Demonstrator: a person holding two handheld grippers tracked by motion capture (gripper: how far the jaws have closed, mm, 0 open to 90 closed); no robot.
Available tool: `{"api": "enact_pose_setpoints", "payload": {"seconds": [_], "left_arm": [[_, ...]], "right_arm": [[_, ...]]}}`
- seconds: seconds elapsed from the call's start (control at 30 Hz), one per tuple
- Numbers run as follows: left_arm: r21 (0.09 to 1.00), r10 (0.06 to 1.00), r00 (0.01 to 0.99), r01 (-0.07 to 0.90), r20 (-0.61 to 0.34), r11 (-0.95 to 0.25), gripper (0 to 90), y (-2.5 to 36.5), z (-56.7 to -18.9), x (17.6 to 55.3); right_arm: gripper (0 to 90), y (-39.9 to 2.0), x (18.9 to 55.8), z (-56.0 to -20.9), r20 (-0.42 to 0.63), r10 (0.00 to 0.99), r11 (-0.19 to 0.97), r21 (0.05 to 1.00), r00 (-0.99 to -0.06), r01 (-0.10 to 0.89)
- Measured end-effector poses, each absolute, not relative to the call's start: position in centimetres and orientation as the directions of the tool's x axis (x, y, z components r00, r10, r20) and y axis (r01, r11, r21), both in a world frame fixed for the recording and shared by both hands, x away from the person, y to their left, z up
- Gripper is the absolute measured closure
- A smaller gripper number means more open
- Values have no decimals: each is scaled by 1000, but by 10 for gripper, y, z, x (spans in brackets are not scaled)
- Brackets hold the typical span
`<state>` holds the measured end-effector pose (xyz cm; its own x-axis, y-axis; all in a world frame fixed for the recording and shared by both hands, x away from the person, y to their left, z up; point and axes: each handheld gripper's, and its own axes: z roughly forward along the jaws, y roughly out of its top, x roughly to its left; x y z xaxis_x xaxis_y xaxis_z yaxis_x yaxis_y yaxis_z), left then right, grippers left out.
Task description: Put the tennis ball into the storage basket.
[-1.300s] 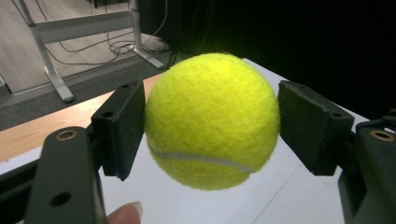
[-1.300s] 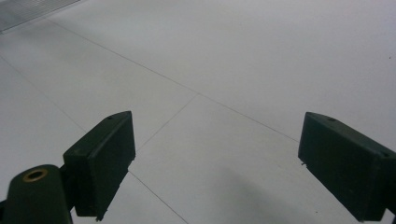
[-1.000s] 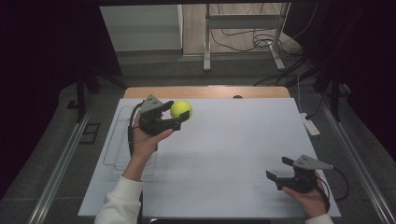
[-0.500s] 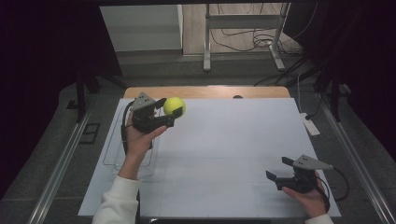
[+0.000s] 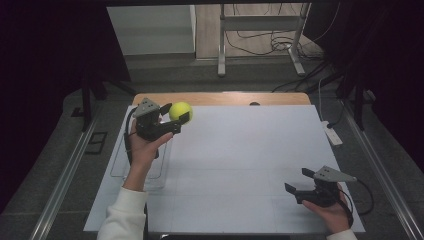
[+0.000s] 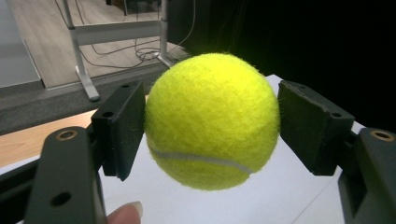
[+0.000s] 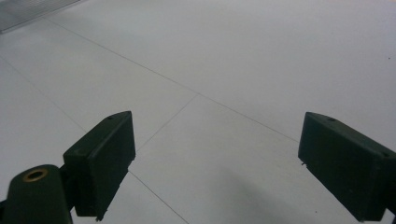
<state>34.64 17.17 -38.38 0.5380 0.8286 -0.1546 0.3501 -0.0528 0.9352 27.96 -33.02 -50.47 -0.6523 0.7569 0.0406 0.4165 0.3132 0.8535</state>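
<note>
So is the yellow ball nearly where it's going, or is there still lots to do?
Done: the left gripper has the tennis ball squeezed between its jaws and lifted off the table. In hand: the ball is held in the air, next to the clear tray at the table's left edge. Left: setting it down somewhere, perhaps in that tray. The right gripper waits open over the table.

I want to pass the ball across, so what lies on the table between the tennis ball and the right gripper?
Nothing: in the high view only bare white table stretches from the tennis ball to the right gripper.
</note>
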Motion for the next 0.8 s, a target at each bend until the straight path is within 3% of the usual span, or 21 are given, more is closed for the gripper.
{"api": "enact_pose_setpoints", "payload": {"seconds": [0.8], "left_arm": [[925, 880, 446, 379, -163, -21, 273, 201, -394, 357]], "right_arm": [[116, -330, 280, -505, 41, 758, 312, 853, -651, 418]]}}
